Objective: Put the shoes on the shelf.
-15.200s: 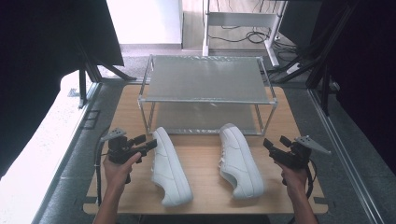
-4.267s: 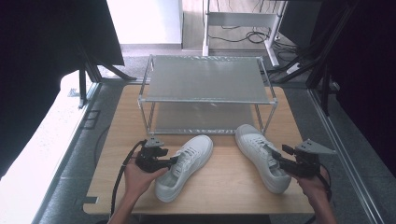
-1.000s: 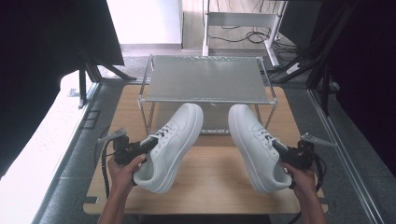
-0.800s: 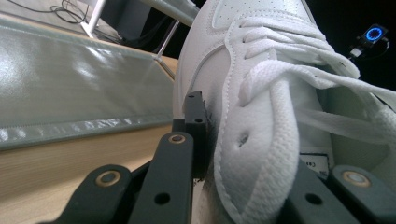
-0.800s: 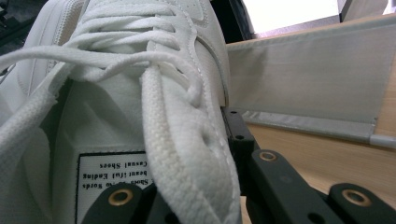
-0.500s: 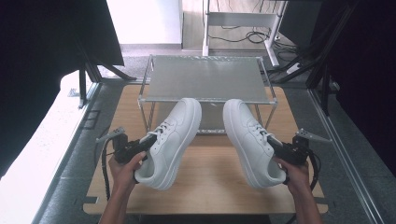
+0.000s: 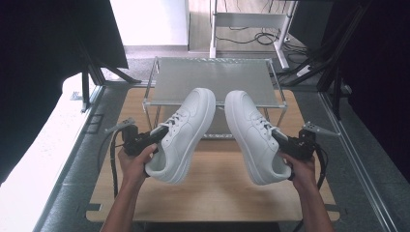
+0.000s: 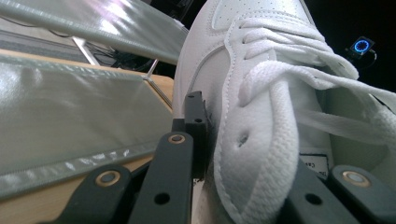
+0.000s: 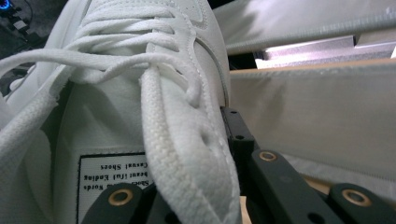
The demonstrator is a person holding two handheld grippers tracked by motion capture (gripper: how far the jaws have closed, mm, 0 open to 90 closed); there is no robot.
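Shoes, left [image 7: 184, 133] and right [image 7: 255, 135], hung from your tongs [image 7: 153, 137] [image 7: 280, 141] clamped on thin collars; toes might snag the rack [image 7: 212, 83] mid-frame.

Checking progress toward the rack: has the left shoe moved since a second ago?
Yes. The left shoe, clamped in the left tongs, has risen, its toe now overlapping the rack's top shelf.

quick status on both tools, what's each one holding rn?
Left tool: shut on the left white sneaker, clamping its side wall.
Right tool: shut on the right white sneaker, same grip.
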